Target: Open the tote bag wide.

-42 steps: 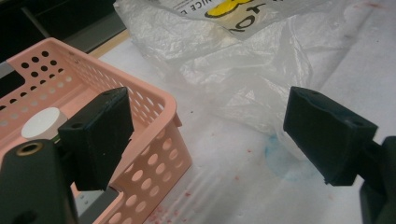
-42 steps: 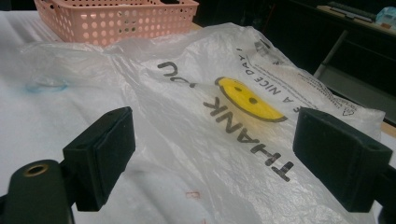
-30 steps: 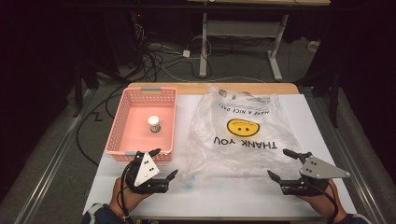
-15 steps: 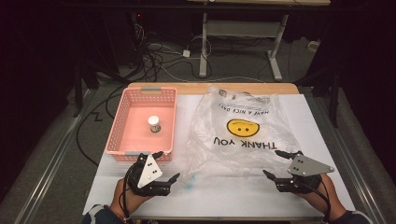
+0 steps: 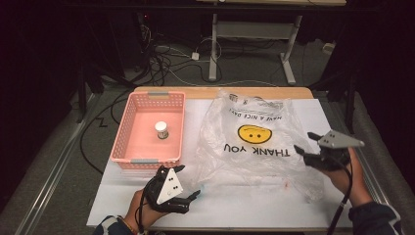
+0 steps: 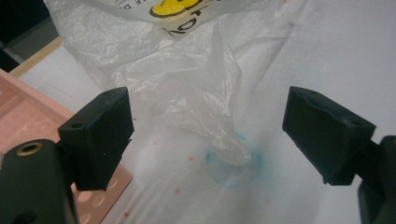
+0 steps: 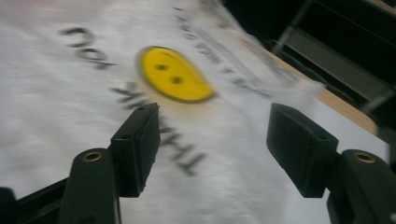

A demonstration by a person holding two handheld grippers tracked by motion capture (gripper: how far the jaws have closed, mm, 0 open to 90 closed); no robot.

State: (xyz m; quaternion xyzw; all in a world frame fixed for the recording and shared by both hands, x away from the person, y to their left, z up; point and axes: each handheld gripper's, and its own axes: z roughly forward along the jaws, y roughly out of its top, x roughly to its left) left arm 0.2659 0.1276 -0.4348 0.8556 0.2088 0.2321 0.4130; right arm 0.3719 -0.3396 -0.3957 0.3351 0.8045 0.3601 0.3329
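A clear plastic bag (image 5: 254,147) with a yellow smiley (image 7: 175,79) and "THANK YOU" print lies flat on the white table cover. My left gripper (image 5: 188,181) stands open near the bag's near-left corner. A crumpled tip of the bag (image 6: 224,140) lies ahead between its jaws, untouched. My right gripper (image 5: 304,144) is at the bag's right edge and points left over it. Its jaws have just been closing and still stand apart, with nothing pinched between them (image 7: 215,135).
A pink basket (image 5: 128,122) sits left of the bag with a small white-capped jar (image 5: 161,129) inside. A faint blue ring mark (image 6: 233,165) is on the cover under the bag's tip. The table's wooden far edge (image 5: 195,92) borders a dark floor with cables.
My right gripper has moved away from the table's front edge, up along the bag's right side, with its jaws narrower. My left gripper has shifted slightly right toward the bag.
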